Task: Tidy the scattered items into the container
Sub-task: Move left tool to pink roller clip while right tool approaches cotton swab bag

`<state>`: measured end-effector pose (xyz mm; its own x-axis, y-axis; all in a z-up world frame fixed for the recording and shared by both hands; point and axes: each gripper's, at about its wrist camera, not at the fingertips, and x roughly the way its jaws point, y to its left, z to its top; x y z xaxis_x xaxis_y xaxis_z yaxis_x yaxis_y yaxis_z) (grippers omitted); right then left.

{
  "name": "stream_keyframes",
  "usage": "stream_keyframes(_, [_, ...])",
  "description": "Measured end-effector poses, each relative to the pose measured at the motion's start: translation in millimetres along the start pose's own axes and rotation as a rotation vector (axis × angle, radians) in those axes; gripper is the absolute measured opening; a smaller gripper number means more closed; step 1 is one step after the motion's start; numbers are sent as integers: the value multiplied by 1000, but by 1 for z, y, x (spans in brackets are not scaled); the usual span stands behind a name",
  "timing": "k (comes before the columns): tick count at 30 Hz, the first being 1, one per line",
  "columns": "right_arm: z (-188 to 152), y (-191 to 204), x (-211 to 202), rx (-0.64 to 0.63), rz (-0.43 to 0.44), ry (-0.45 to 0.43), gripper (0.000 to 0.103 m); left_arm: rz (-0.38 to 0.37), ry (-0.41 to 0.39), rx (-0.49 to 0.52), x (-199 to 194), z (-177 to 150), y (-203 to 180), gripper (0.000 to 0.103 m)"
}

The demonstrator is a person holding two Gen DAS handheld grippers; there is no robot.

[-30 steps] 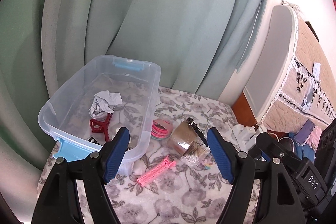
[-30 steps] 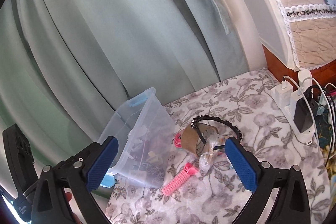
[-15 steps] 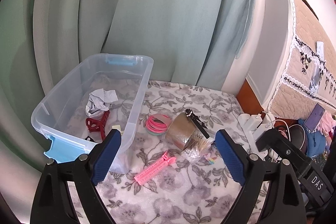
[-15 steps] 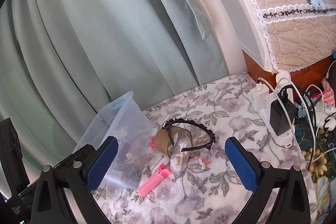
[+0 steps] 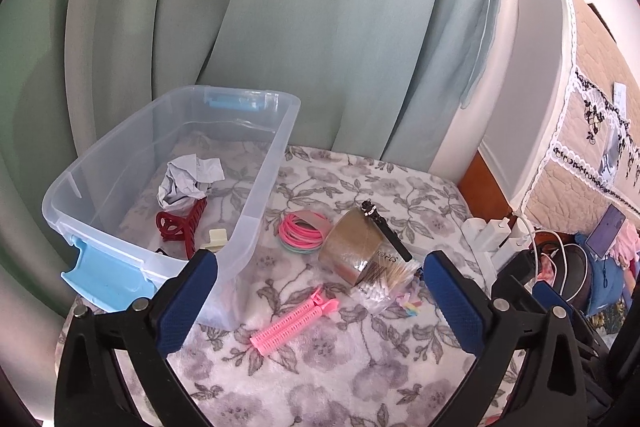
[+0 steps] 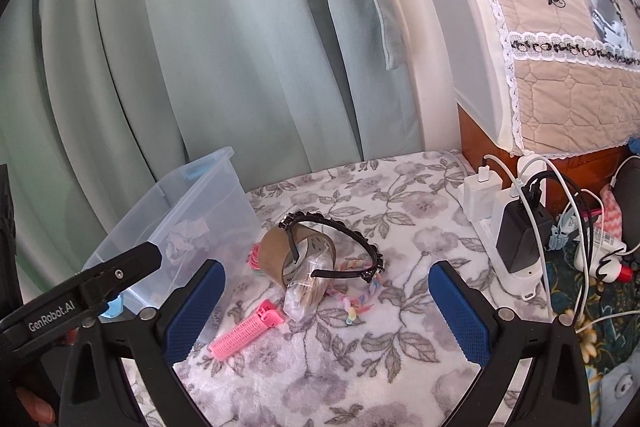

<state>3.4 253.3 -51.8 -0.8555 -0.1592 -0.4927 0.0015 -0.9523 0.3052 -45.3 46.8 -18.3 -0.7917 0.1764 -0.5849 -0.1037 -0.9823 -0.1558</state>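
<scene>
Already spread wide and opening further, the left hand-held gripper (image 5: pixel 318 301) has nothing between its blue pads; the pink hair roller clip (image 5: pixel 295 320) lies on the floral cloth just ahead of them. The right hand-held gripper (image 6: pixel 326 305) likewise stands released and empty, hovering over the same patch of cloth-covered tabletop (image 6: pixel 400 359).

Beyond the pads sits the loose cluster that remains to be tidied: a roll of brown tape (image 5: pixel 352 242), a black beaded headband (image 6: pixel 340 227) draped over it, a clear bag of cotton swabs (image 5: pixel 384 277) leaning against the roll, a pastel braided band (image 6: pixel 360 297) beside the bag, and a stack of pink hair ties (image 5: pixel 302 233) lying close to the bin's side wall.

Farther left is the clear plastic container (image 5: pixel 256 195) with blue latches. Inside it already rest a crumpled paper (image 5: pixel 186 179), a dark red claw clip (image 5: pixel 180 227) and a small cream clip (image 5: pixel 216 239).

Judging by that, the job looks under halfway: three things are in, about six are still outside. The roller clip, nearest both grippers, seems the likely next pick.
</scene>
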Motion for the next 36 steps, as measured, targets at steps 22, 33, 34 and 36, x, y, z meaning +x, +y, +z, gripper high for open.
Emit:
stream_keyframes(22, [-5, -29, 10, 37, 16, 23, 103, -87, 4, 48, 21, -12, -16, 103])
stream_keyframes(33, [-20, -35, 38, 61, 20, 128, 103, -59, 175, 71, 69, -43, -9, 103])
stream_keyframes(34, [-21, -35, 40, 65, 30, 135, 103, -52, 191, 74, 73, -46, -9, 103])
stream_keyframes(36, [-23, -33, 46, 73, 54, 152, 103, -44, 212, 70, 80, -49, -7, 103])
